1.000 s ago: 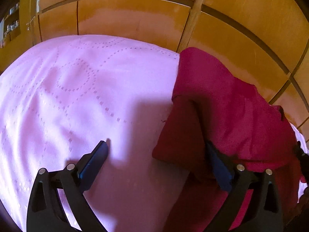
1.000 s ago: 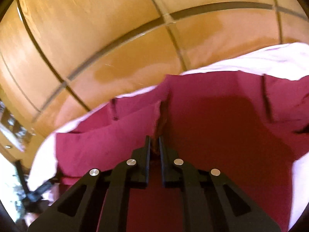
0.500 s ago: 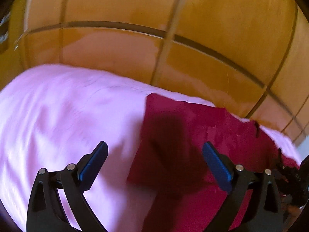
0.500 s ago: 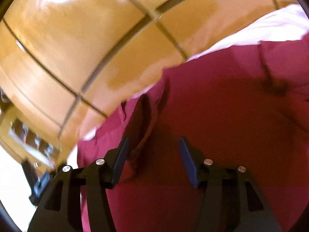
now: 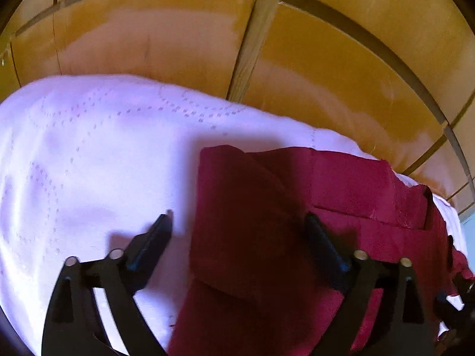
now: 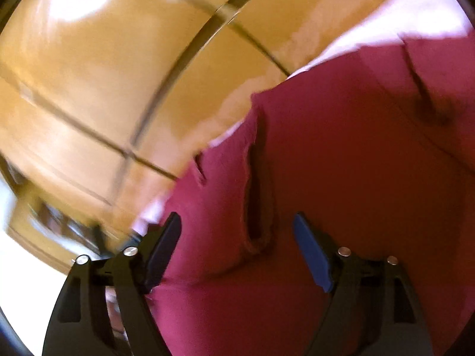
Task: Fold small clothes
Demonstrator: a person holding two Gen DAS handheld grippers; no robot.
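Observation:
A dark red garment [image 5: 267,207] lies partly folded on a pale pink quilted bedspread [image 5: 89,154]. In the left wrist view my left gripper [image 5: 237,225] is open and empty, above the garment's left edge, one finger over the bedspread and one over the cloth. In the right wrist view the same red garment [image 6: 356,178] fills the right half, with a raised fold ridge [image 6: 255,201] between the fingers. My right gripper [image 6: 237,225] is open and empty above that ridge.
Wooden cabinet panels [image 5: 297,59] stand close behind the bed's far edge and also show in the right wrist view [image 6: 104,74]. The bedspread's bare part lies left of the garment. The right wrist view is motion-blurred at left.
My right gripper was shut on a fold of the red garment one second ago; it has opened wide and let the cloth go. My left gripper stayed open and shifted over the garment's left edge.

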